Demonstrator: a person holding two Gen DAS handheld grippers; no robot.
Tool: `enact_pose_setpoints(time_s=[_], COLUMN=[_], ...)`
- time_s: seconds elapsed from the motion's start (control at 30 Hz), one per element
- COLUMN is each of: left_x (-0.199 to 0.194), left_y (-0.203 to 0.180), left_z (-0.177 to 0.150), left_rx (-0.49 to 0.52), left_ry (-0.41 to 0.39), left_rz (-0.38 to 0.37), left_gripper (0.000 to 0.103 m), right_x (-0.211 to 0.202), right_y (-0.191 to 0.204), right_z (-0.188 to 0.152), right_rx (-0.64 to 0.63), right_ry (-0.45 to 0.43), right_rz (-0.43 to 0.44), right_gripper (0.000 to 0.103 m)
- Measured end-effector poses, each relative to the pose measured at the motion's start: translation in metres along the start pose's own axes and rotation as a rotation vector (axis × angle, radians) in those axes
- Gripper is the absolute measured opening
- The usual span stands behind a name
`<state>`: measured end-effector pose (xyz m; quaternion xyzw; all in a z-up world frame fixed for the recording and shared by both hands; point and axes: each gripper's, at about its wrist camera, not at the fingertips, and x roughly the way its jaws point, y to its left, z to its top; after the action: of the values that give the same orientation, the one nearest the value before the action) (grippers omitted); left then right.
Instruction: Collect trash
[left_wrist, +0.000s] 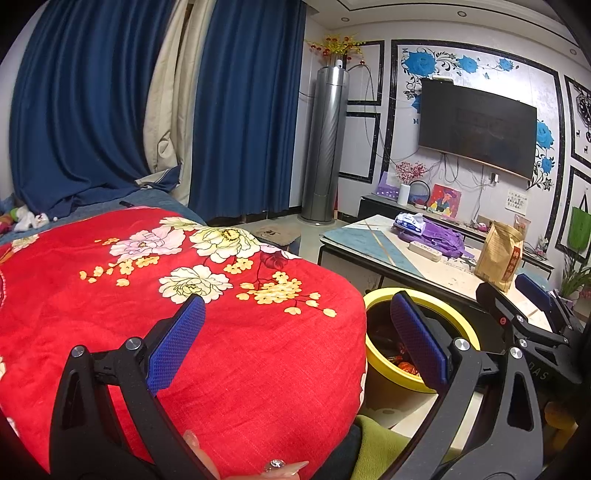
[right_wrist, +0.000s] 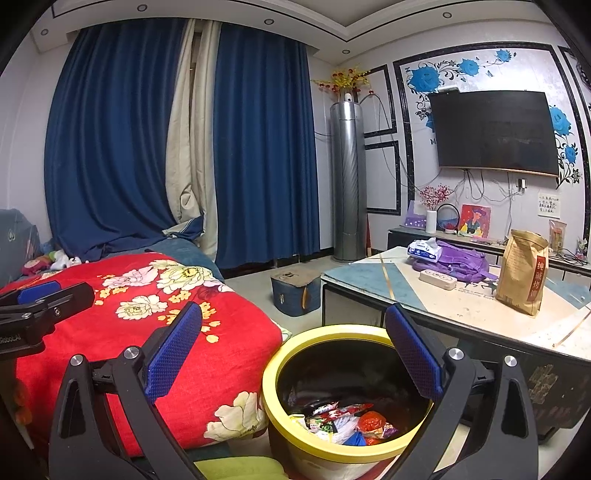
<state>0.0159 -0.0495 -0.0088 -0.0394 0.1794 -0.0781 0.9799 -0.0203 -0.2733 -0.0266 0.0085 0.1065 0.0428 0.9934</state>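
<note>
Both claws, left (left_wrist: 295, 343) and right (right_wrist: 293, 350), gaped empty above the bin (right_wrist: 295, 354), which stood between blanket (right_wrist: 110, 332) and table (right_wrist: 461, 314) edge. Wrappers (right_wrist: 343, 422) already lay inside; collection appeared largely done.
</note>
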Motion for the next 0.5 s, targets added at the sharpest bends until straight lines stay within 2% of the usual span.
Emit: enact_pose_setpoints(time_s=[0.5], left_x=[-0.0008], left_y=[-0.0012], left_z=[0.0003], left_rx=[0.001], left_ry=[0.001], left_rz=[0.003], left_gripper=[0.092], right_x=[0.001], right_y=[0.0], right_z=[-0.0006], right_rx=[0.002], right_ry=[0.001], right_rz=[-0.002], right_gripper=[0.097])
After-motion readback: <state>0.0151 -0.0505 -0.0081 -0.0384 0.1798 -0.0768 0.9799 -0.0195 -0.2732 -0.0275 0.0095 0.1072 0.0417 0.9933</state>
